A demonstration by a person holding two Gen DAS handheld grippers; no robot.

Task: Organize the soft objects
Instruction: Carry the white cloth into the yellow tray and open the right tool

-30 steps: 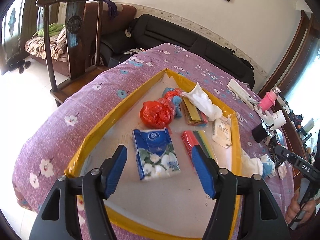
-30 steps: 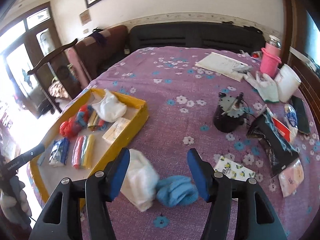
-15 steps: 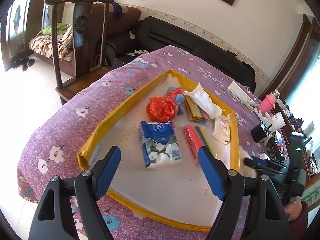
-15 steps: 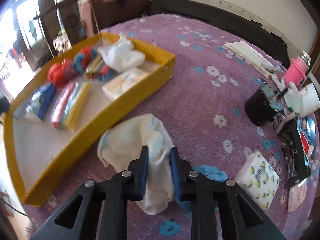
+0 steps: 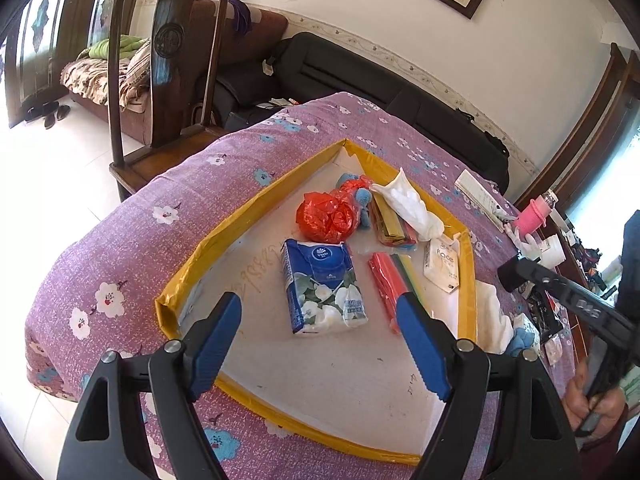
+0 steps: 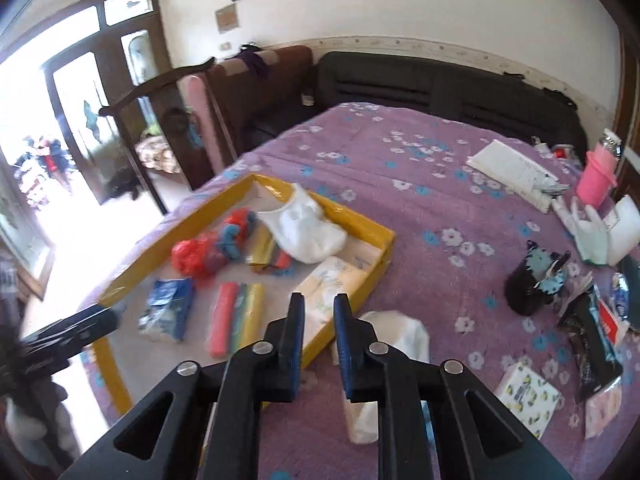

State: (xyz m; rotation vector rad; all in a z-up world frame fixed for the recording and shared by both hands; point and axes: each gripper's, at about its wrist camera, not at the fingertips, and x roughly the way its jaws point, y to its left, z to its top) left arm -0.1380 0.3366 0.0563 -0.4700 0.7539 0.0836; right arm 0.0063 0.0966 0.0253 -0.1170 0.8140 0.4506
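Half a second ago my right tongs (image 6: 318, 334) were pinched shut on the white cloth (image 6: 394, 332); now their jaws are opening, nothing sits between the blue pads, and the view has swung up and toward the tray. That cloth lies crumpled on the purple flowered tabletop (image 6: 400, 152), just outside the tray's near right corner, partly hidden under my right tongs. A blue soft item (image 5: 524, 336) lies against it, seen at the right edge of the left wrist view.

My left tongs (image 5: 318, 342) have widened since a second ago. They hover open and empty above the near part of the yellow-rimmed tray (image 5: 248, 220).

Inside the tray I note:
- a blue tissue pack (image 5: 322, 284) with white flowers, near the middle, just ahead of the left tongs;
- a red plastic bag (image 5: 326, 216), bunched, just beyond the tissue pack;
- a small red and blue soft toy (image 5: 360, 194), touching the bag on its far side;
- a white bag (image 5: 410, 206) draped over a flat stack of coloured packets at the far right;
- a red roll (image 5: 386, 280) with green and yellow rolls beside it, right of the tissue pack;
- a flat white sachet (image 5: 442, 264) against the right rim.

On the tabletop, well apart from the tray, are a yellow-patterned tissue pack (image 6: 528, 398) at the near right, a black pot (image 6: 528, 288), a pink cup (image 6: 598, 178) and a white booklet (image 6: 512, 168).

A hand (image 5: 588, 400) grips the right tool's handle at the right edge of the left view.
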